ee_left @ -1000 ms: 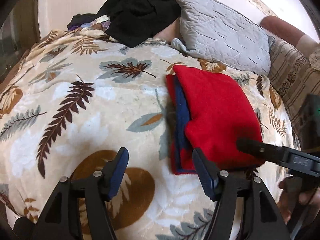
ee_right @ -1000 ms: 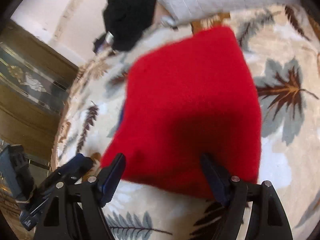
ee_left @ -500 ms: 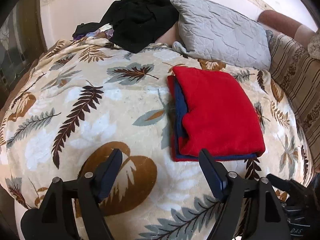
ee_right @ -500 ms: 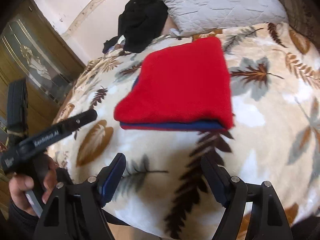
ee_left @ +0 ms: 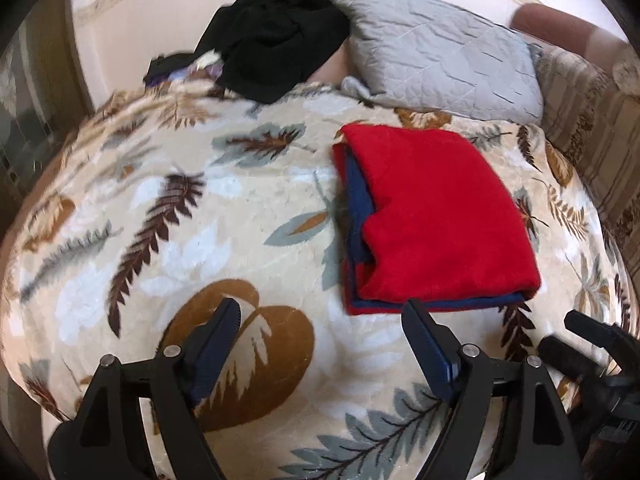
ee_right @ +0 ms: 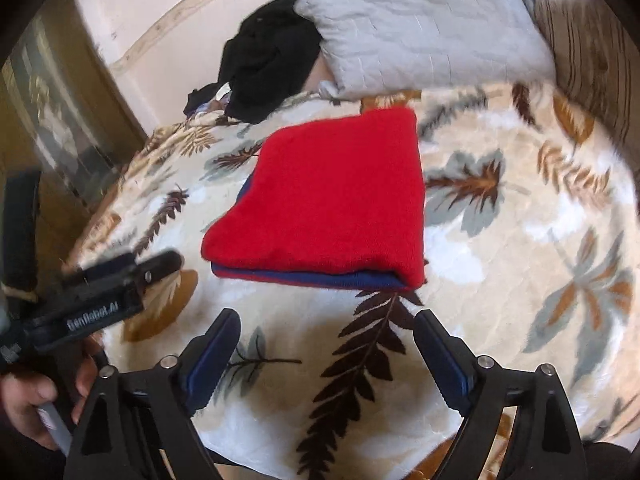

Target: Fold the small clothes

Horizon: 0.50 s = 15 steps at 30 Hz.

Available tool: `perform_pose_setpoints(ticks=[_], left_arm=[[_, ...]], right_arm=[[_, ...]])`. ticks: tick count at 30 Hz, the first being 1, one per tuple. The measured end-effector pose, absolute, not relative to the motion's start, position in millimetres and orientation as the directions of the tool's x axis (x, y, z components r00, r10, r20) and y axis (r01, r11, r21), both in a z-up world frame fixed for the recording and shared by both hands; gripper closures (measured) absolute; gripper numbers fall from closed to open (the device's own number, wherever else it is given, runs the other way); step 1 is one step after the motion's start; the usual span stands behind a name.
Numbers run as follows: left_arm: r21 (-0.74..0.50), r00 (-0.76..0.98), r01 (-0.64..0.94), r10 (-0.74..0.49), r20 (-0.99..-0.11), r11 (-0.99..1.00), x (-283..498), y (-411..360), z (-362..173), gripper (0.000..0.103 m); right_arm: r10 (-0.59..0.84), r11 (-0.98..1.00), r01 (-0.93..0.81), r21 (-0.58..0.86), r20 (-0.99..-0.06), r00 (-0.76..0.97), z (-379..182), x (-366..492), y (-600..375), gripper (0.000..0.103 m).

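The red garment (ee_left: 436, 216) lies folded into a neat rectangle on the bed (ee_left: 192, 208), with a blue layer showing along its left and near edges. Taking it as the landmark: the grey pillow (ee_left: 436, 60) lies just beyond its far edge, the heap of black clothes (ee_left: 276, 52) sits beyond and to the left of it, against the wall, and a striped cushion (ee_left: 592, 128) is off to its right.

Both tools hang on the near side of the garment, apart from it. The left hand-held gripper (ee_left: 320, 344) has its jaws spreading wider with only the leaf-patterned blanket between them; the right hand-held gripper (ee_right: 326, 348) is likewise opening, nothing between its pads.

This fold looks finished, so the step in hand seems to be the release and pull-back. The next move probably calls for reaching past the garment to the black heap for another piece, lifting clear so the folded stack is not dragged.

No basket, box or other container is in view.
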State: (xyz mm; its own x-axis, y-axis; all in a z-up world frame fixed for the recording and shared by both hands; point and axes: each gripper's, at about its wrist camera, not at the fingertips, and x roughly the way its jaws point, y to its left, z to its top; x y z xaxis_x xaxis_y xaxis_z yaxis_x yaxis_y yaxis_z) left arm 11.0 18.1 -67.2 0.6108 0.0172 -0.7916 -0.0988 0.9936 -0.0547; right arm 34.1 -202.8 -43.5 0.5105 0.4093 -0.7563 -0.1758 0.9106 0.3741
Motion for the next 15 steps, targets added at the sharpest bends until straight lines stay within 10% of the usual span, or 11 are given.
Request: perform_pose_setpoints(ticks=[10, 12, 13, 15], left_arm=[[-0.201, 0.594, -0.066, -0.123, -0.795, 0.977, 62, 23, -87, 0.020], [-0.192, 0.588, -0.064, -0.119, -0.800, 0.979, 70, 18, -92, 0.020], [-0.176, 0.569, -0.058, -0.112, -0.815, 0.983, 75, 16, -98, 0.022], [-0.193, 0.498, -0.042, -0.147, -0.855, 0.980, 87, 13, -118, 0.052]], right_arm=[[0.556, 0.796, -0.017, 0.605, -0.719, 0.417, -82, 129, -241, 0.015], [0.554, 0.807, -0.026, 0.590, -0.742, 0.377, -89, 141, -231, 0.037], [0.533, 0.830, -0.037, 0.557, -0.770, 0.352, -92, 144, -224, 0.067], [0.449, 0.890, -0.102, 0.445, -0.815, 0.365, -78, 140, -207, 0.075]])
